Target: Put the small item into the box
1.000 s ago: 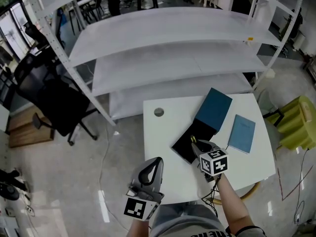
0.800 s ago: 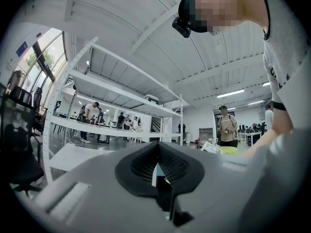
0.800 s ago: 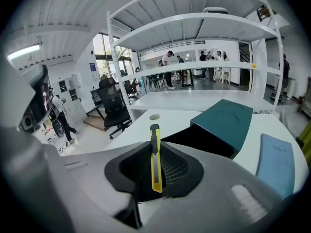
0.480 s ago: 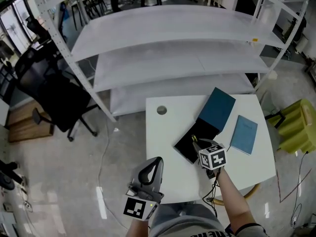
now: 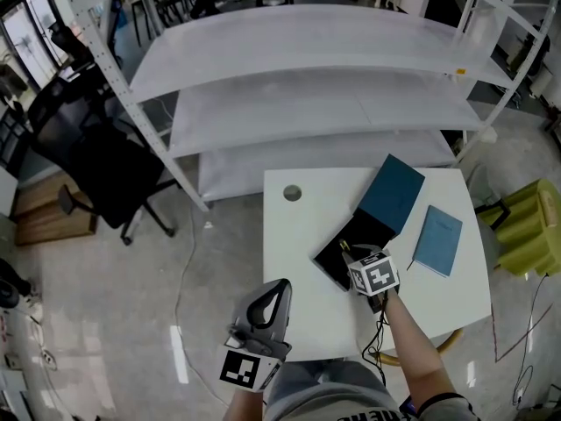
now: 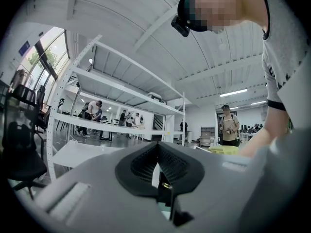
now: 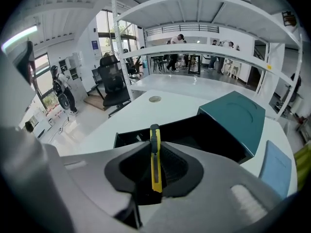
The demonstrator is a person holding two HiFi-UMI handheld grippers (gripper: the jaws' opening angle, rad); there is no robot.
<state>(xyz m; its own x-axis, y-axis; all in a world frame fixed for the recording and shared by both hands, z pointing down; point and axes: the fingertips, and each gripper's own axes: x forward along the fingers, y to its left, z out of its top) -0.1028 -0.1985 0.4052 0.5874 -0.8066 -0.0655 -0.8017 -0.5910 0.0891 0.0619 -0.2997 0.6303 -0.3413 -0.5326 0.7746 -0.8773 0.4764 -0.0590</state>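
Right gripper view: cutter [image 7: 155, 159] between jaws

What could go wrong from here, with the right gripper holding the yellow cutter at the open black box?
1. The right gripper pinches the yellow cutter by its thin sides, its tip sticking out past the fingers; it may pivot or slip.
2. The tip looks level with the black box's near wall, so it may catch there or drop onto the table instead of inside.
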